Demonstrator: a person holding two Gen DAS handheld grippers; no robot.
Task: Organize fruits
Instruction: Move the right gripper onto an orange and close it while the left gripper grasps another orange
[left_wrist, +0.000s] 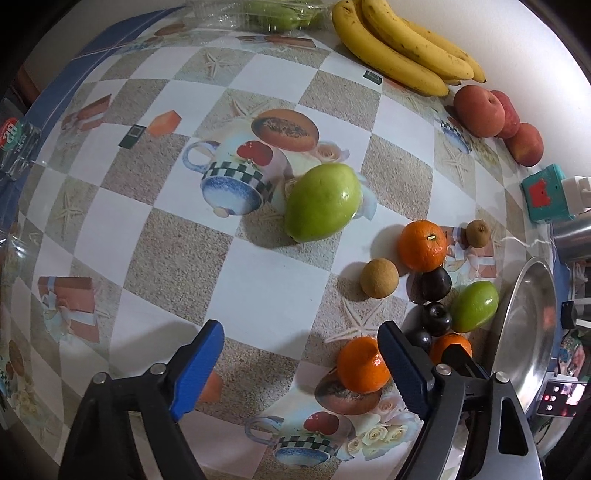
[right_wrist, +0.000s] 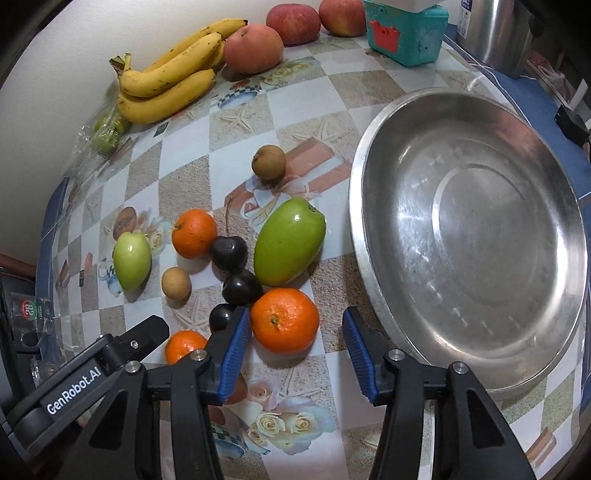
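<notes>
My right gripper (right_wrist: 295, 343) points down at the table, open, with an orange (right_wrist: 284, 319) just ahead between its fingertips. The left pad is close beside the orange and the right pad stands apart from it. My left gripper (left_wrist: 301, 347) hangs open over bare tablecloth, with a smaller orange (left_wrist: 364, 363) by its right finger. Around them lie a third orange (right_wrist: 194, 232), two green fruits (right_wrist: 290, 242) (left_wrist: 323, 203), three dark cherries (right_wrist: 242, 286) and two brown longans (right_wrist: 269, 162) (right_wrist: 176, 282). An empty steel pan (right_wrist: 469, 236) sits to the right.
Bananas (right_wrist: 170, 77) and reddish peaches (right_wrist: 253, 48) line the wall at the back. A teal box (right_wrist: 404, 31) and a steel container (right_wrist: 495, 33) stand behind the pan. A clear bag of green fruit (right_wrist: 107, 136) lies at the far left.
</notes>
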